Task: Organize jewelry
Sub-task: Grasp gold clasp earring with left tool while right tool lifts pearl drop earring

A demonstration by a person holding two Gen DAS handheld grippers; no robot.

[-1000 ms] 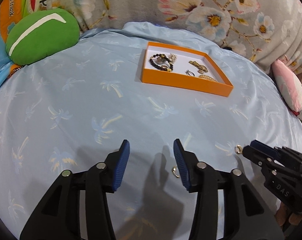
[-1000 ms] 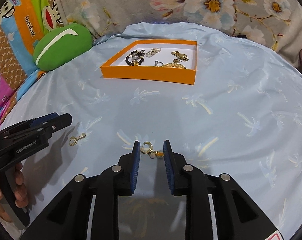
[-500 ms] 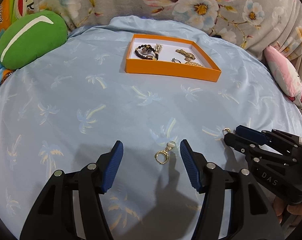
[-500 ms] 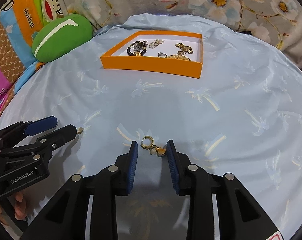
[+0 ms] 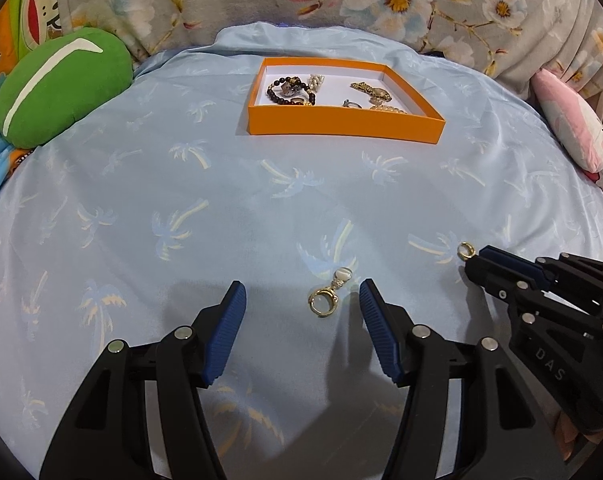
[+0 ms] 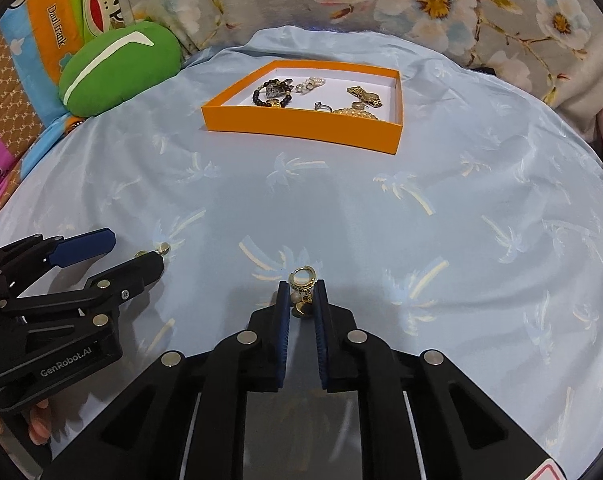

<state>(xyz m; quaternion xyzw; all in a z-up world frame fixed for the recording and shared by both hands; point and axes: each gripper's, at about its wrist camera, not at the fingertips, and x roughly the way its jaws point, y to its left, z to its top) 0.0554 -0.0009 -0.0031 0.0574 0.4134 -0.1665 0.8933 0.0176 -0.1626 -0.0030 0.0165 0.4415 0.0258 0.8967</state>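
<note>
Jewelry: orange tray [image 5: 343,125] at the bed's far side holds your beaded bracelet [image 5: 288,90], pearl piece [image 5: 314,81], ring [image 5: 351,103] and gold chains [image 5: 372,90] | your left gripper [image 5: 301,300] spread around a gold earring [image 5: 324,299] on the sheet | your right gripper [image 6: 302,294] pinched on a second hoop earring [image 6: 300,280]

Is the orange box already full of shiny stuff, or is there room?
There is room. The shallow orange cardboard box holds a dark bead bracelet and gold pieces, but white floor shows between them.
</note>
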